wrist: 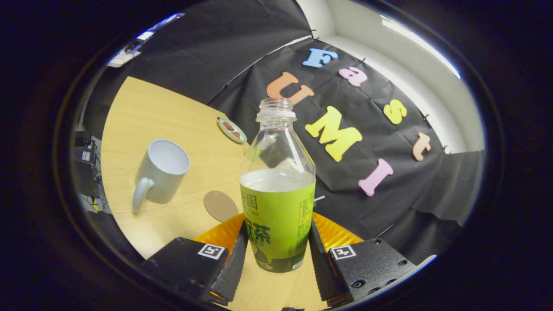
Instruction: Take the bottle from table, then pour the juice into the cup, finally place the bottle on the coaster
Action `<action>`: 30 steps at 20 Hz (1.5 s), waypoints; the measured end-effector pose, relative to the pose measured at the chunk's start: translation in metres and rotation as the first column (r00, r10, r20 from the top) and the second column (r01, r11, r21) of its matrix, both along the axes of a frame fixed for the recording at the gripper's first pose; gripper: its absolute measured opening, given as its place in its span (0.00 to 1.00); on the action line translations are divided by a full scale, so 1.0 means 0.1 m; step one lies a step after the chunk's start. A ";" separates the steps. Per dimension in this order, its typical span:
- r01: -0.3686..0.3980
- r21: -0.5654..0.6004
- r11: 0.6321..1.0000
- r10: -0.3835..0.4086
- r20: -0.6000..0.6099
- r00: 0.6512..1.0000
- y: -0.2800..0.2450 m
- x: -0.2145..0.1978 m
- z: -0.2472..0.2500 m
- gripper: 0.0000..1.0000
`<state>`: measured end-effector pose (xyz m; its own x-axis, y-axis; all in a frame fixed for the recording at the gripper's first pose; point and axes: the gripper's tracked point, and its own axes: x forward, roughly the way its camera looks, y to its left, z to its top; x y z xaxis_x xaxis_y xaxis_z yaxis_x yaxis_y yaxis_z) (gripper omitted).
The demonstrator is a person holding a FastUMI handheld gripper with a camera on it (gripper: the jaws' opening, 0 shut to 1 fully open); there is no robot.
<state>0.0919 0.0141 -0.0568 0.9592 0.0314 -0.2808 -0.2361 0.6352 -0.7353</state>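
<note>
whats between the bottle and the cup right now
In the gripper view, the round brown coaster lies on the table between the bottle, clamped in the gripper, and the grey cup; otherwise bare wood.

Gripper (276, 259) clamped on uncapped green-labelled bottle (277, 203), held above wooden worktop (173, 112), grey cup (162, 170) and round coaster (220, 205) beyond

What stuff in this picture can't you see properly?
- Bottle: its lower sides are covered by the claw, whose fingers press on both sides.
- Round coaster: its near edge goes behind the bottle.
- Cup: its inside bottom is hidden by its own wall, so I cannot tell if anything is in it.
- Small dish far back on the table: too small to tell what lies on it.
</note>
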 end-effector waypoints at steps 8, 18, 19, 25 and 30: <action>0.036 -0.275 0.961 -0.013 0.085 0.996 -0.03 0.13 0.18 0.74; 0.050 -0.495 0.867 0.024 0.141 0.990 0.08 0.33 0.18 0.74; 0.048 -0.517 0.854 0.035 0.149 0.988 0.10 0.34 0.18 0.74; 0.054 -0.598 0.799 0.061 0.170 0.984 0.15 0.37 0.20 0.74; 0.069 -0.649 0.758 0.078 0.196 0.978 0.17 0.39 0.26 0.74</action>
<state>0.1305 0.0306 -0.0311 0.9958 -0.0829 -0.0392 -0.0404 -0.0131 -0.9991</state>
